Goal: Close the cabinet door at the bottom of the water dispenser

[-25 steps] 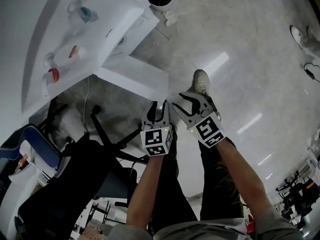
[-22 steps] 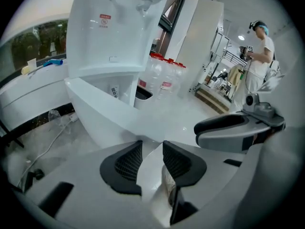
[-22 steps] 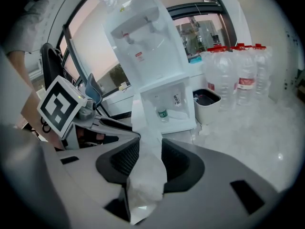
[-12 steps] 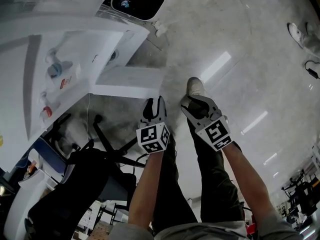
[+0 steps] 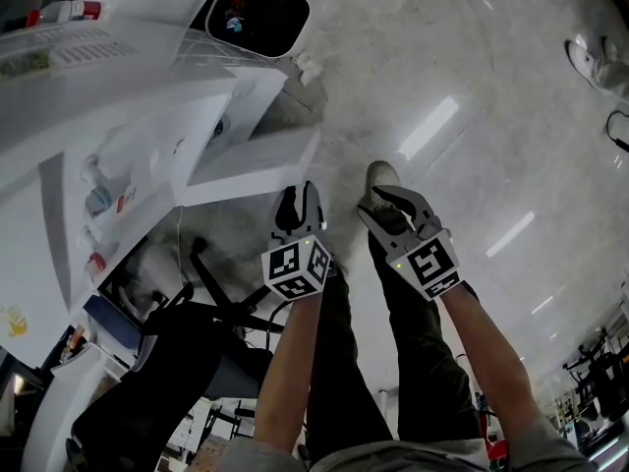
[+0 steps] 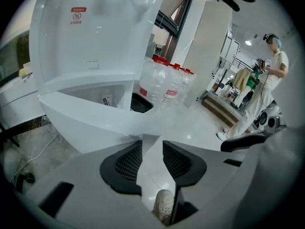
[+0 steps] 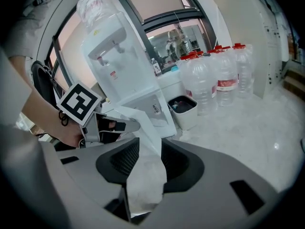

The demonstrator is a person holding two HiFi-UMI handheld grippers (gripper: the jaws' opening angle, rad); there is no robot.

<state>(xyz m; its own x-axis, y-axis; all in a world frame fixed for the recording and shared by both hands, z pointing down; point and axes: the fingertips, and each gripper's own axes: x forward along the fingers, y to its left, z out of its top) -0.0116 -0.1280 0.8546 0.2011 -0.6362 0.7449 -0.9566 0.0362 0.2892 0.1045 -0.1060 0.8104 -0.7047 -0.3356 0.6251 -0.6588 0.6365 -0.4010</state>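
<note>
The white water dispenser (image 5: 108, 136) stands at the left, its taps (image 7: 107, 51) facing the room. Its bottom cabinet door (image 5: 251, 165) is swung open and juts out over the floor. In the left gripper view the door (image 6: 90, 128) fills the space just beyond my left gripper (image 6: 152, 149), which is open and empty. In the head view my left gripper (image 5: 299, 197) hovers just below the door's free edge. To its right, above a shoe (image 5: 378, 177), my right gripper (image 5: 371, 205) is also open and holds nothing. The door's corner (image 7: 138, 123) shows ahead of my right gripper (image 7: 150, 154).
A white bin with a black liner (image 5: 257, 16) stands beyond the dispenser, beside several large water bottles (image 7: 217, 78). A black office chair (image 5: 187, 362) is at the lower left, with a cable (image 5: 177, 229) on the floor. A person (image 6: 274, 66) stands far off.
The head view has swung, so the dispenser and bin sit lower in frame. Both grippers stayed side by side, and the left one is now closer to the door's edge.
</note>
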